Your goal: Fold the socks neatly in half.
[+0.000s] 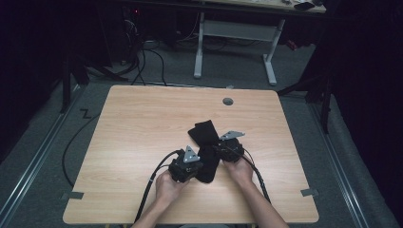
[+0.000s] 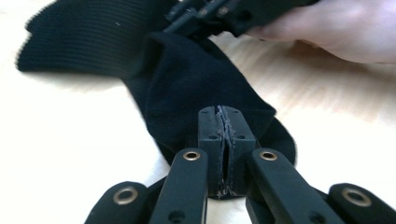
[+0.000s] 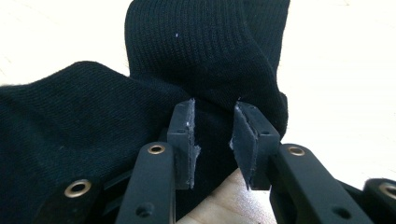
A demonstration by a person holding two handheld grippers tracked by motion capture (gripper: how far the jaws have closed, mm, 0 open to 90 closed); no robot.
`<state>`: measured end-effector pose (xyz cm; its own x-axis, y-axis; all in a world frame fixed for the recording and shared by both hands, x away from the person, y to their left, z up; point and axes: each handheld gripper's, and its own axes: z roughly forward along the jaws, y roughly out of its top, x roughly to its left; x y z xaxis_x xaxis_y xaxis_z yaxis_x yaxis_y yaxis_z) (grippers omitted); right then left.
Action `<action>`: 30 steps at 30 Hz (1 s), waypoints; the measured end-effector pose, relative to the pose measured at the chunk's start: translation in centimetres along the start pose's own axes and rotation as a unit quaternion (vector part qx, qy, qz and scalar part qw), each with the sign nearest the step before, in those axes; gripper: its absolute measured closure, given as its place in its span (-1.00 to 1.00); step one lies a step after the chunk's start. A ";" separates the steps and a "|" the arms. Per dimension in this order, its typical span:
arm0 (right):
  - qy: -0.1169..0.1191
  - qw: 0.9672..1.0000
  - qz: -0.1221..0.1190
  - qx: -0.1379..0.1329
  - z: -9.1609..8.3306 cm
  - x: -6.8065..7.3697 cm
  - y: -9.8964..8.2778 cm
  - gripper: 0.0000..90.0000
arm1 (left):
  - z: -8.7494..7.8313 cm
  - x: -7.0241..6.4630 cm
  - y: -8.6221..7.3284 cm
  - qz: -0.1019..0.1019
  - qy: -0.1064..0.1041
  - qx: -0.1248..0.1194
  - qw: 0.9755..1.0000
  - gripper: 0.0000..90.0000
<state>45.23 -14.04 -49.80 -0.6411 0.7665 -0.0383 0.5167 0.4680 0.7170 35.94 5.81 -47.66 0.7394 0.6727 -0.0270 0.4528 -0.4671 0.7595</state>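
A light wooden table (image 1: pixel 142 142) with a round grey cable port (image 1: pixel 228 101) near its far edge stands on grey carpet in a dim room; beyond it are the white legs of another desk (image 1: pixel 268 57) and loose black cables (image 1: pixel 142 61) on the floor. The person's forearms come in from the near edge, each hand wrapped around a gripper, the two close together over the table's near half. A black sock (image 1: pixel 205 142) lies between them, its ribbed cuff pointing away. The left gripper (image 2: pixel 223 140) is clenched, its pads pressed flat together at the sock's near end; whether cloth is caught between them cannot be told. The right gripper (image 3: pixel 212 140) pinches a fold of the sock near the cuff. No writing can be read.
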 end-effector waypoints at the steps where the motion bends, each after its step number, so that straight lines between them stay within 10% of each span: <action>1: 0.000 1.000 0.000 0.001 0.0 0.0 0.0 0.54 | 0.0 -0.1 -0.2 -0.001 -0.005 0.002 1.000 0.94; 10: 0.007 1.000 0.006 0.006 -0.1 -0.1 0.2 0.41 | 0.1 -0.4 -0.4 -0.013 -0.030 0.001 0.999 0.64; 17: 0.015 1.000 -0.003 -0.025 -2.7 -0.3 0.4 0.59 | -1.0 0.4 0.7 -0.017 -0.005 -0.021 1.000 0.25; 30: 0.083 0.996 -0.032 -0.019 -5.9 3.3 -2.1 0.57 | 1.3 2.2 1.5 -0.035 -0.013 0.018 0.999 0.49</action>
<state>38.67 -15.08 -47.38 -0.7584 0.6512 0.0283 0.4522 0.4944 0.7423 38.90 5.91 -47.44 0.7187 0.6886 -0.0964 0.5206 -0.4409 0.7312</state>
